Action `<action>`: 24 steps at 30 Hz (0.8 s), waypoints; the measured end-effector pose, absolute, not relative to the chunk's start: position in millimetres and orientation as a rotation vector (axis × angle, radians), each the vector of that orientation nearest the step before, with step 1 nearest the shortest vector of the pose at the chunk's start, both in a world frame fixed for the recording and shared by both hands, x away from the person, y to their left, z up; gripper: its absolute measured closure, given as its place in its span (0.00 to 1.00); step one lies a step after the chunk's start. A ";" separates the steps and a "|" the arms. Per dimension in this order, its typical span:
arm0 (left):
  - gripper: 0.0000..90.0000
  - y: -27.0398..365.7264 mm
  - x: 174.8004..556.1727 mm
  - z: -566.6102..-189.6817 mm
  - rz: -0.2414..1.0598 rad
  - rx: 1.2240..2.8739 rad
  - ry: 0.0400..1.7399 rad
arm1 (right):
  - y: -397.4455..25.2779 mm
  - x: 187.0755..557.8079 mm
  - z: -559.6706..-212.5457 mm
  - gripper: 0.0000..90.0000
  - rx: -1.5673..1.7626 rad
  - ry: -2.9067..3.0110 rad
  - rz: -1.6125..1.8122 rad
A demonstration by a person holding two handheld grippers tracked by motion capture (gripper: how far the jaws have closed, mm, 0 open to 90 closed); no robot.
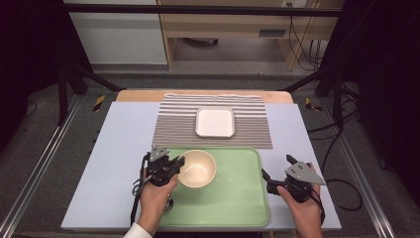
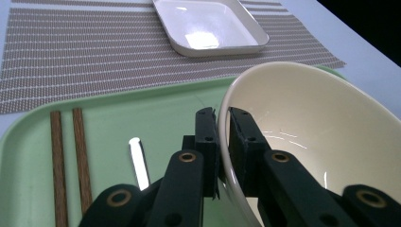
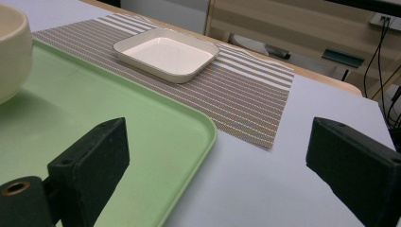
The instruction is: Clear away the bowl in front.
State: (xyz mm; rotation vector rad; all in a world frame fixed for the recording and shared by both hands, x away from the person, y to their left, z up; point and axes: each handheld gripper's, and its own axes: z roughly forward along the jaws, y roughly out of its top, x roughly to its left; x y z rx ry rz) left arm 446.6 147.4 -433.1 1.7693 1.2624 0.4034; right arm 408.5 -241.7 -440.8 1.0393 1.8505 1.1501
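Pinching the bowl (image 2: 312,137) rim tight, the left gripper (image 2: 222,142) should be lifting slowly and level; the right gripper (image 3: 217,165) is waiting, jaws wide open and empty.

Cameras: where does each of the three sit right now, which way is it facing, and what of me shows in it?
High view: above the near table edge, looking forward and down; both forearms, left gripper shut on the bowl rim, right gripper open beside the green tray.
Left gripper view: low over the tray, facing the square dish; its jaws pinch the bowl wall, chopsticks alongside.
Right gripper view: at the tray's right edge, facing the striped mat; its jaws spread wide.
Shared: tray, bowl, dish, mat.
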 end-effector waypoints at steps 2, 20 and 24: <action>0.91 148.2 445.2 -435.3 0.400 1.771 1.267 | -241.5 408.4 -440.8 0.08 1.039 1.851 1.150; 0.91 155.6 440.4 -446.7 0.366 1.794 1.292 | -241.3 408.3 -440.9 0.08 1.039 1.851 1.149; 0.91 157.6 440.7 -448.4 0.358 1.797 1.301 | -241.0 408.3 -440.9 0.08 1.039 1.852 1.149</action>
